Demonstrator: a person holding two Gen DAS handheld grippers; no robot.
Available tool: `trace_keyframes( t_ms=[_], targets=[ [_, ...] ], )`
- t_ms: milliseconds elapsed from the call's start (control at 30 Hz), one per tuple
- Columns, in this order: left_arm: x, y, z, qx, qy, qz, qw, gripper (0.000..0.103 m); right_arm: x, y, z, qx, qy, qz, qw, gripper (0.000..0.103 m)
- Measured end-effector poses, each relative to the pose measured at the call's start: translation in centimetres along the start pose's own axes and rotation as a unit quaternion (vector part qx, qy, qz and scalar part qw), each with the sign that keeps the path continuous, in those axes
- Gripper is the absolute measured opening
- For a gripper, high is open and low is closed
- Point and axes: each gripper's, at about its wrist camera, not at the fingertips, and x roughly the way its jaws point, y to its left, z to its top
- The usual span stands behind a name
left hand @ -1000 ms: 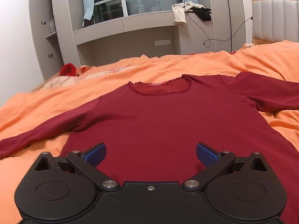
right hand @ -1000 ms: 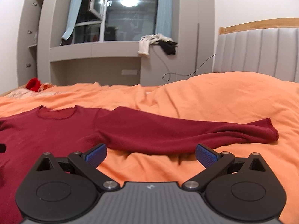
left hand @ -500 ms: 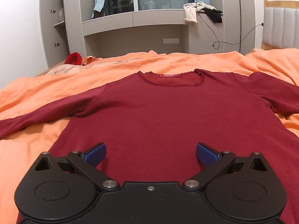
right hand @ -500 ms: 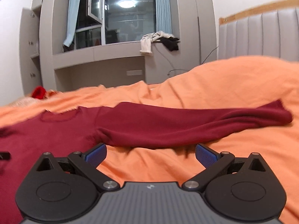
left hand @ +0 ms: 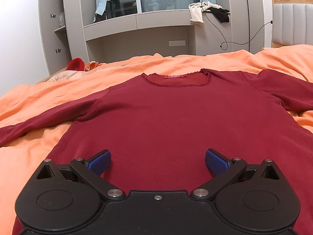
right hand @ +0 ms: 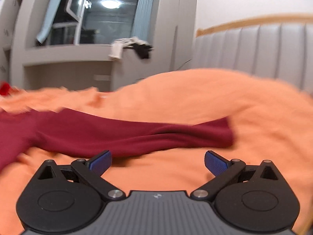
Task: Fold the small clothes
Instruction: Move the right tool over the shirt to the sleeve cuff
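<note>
Since a moment ago the right gripper has swung closer to the sleeve, and its view is smeared with motion blur; the left gripper has crept forward a bit over the shirt body. Dark red long-sleeve shirt is spread flat on the orange bedspread, neckline toward the far edge, sleeves stretched out to both sides. Left tongs are spread wide, hanging above the lower torso fabric, gripping nothing. Right tongs are wide too, empty, with the sleeve just beyond the blue pads, cuff off to the right near the headboard.
</note>
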Motion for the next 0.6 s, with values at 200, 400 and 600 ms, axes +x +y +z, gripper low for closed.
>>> trace_keyframes(
  t_ms=[200, 400, 600],
  targets=[
    [0.1, -0.1, -0.1, 0.003, 0.001, 0.0, 1.0, 0.103, 2.6, -1.7, 0.7, -0.048, 0.004, -0.018, 0.999, 0.103],
    [0.3, -0.2, -0.2, 0.007, 0.003, 0.001, 1.0, 0.103, 6.3, -6.8, 2.7, 0.047, 0.037, 0.024, 0.998, 0.102],
    [0.5, -0.5, -0.2, 0.014, 0.005, 0.003, 0.9999, 0.103, 7.0, -9.0, 3.6, 0.037, 0.032, 0.082, 0.995, 0.093]
  ],
)
